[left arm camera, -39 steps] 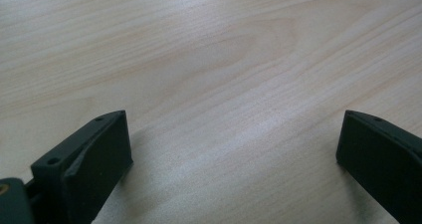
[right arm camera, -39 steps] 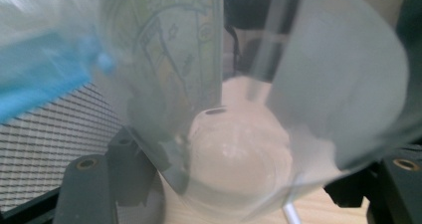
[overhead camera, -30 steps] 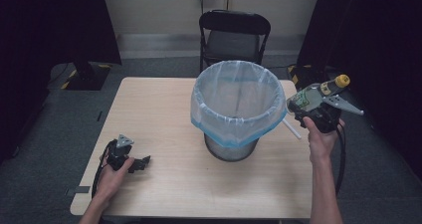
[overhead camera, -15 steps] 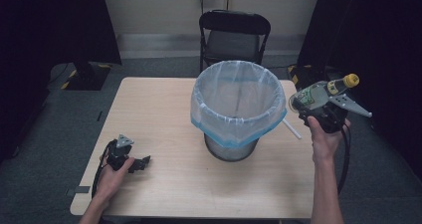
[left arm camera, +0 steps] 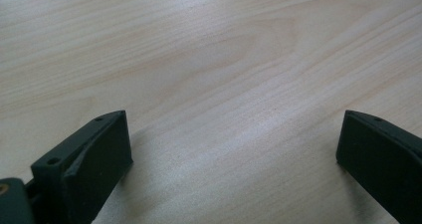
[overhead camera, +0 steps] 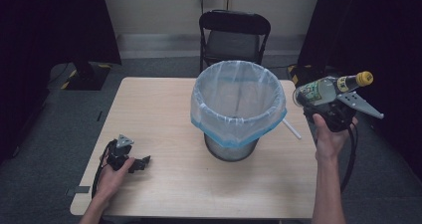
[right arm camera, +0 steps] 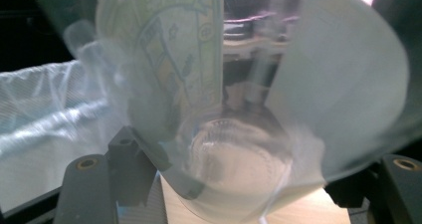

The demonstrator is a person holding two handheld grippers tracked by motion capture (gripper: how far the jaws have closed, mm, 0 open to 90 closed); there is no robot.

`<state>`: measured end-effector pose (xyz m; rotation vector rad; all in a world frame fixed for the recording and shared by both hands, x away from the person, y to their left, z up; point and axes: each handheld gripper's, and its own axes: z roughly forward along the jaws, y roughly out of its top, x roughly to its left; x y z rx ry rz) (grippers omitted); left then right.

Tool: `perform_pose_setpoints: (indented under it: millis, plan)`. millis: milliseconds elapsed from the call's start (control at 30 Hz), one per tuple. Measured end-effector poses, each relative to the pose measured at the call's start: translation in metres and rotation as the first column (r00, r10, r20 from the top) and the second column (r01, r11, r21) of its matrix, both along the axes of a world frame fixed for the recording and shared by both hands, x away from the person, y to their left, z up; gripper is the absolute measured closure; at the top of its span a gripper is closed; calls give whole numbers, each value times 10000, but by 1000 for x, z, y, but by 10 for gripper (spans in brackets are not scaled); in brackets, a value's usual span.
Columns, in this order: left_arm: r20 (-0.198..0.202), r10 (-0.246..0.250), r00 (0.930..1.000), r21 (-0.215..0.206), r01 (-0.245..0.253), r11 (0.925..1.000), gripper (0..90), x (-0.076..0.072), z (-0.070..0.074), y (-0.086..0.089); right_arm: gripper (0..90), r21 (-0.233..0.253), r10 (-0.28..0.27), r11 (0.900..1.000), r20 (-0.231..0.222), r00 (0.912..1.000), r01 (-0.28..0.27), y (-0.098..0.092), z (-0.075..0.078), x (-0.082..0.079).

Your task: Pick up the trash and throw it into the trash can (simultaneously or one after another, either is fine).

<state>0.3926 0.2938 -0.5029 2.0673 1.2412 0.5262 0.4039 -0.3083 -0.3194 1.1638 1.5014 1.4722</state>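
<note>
Pickup is complete: the right gripper (overhead camera: 318,102) clamps the bottle (overhead camera: 329,87) beside the lined bin (overhead camera: 238,109), drop pending, while the left gripper (overhead camera: 142,162) rests open on the table (overhead camera: 159,109)

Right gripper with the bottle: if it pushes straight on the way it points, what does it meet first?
Probably the white liner on the bin's near rim: the right gripper, clamped on the bottle, faces it in its own view, though depth is unclear.

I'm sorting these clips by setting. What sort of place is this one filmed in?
Probably a staged recording room, not a home. A bare wooden table holds a bag-lined trash bin, black curtains hang at both sides, and a lone folding chair stands behind. The right gripper holds a clear bottle.
</note>
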Motion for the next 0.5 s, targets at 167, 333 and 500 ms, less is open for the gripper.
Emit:
perform_pose_setpoints:
  millis: [167,333,500]
  plan:
    - [-8,25,10000,-26,-25,10000,2,0,0,0,282,139,160,9998,183,9997,-162,3,8,2]
    - [-9,25,10000,-29,-25,10000,3,0,0,0,282,195,182,9996,141,9997,-185,4,11,9]
    - [-11,22,10000,-27,-22,10000,3,0,0,0,282,329,408,9986,317,9987,-418,9,29,21]
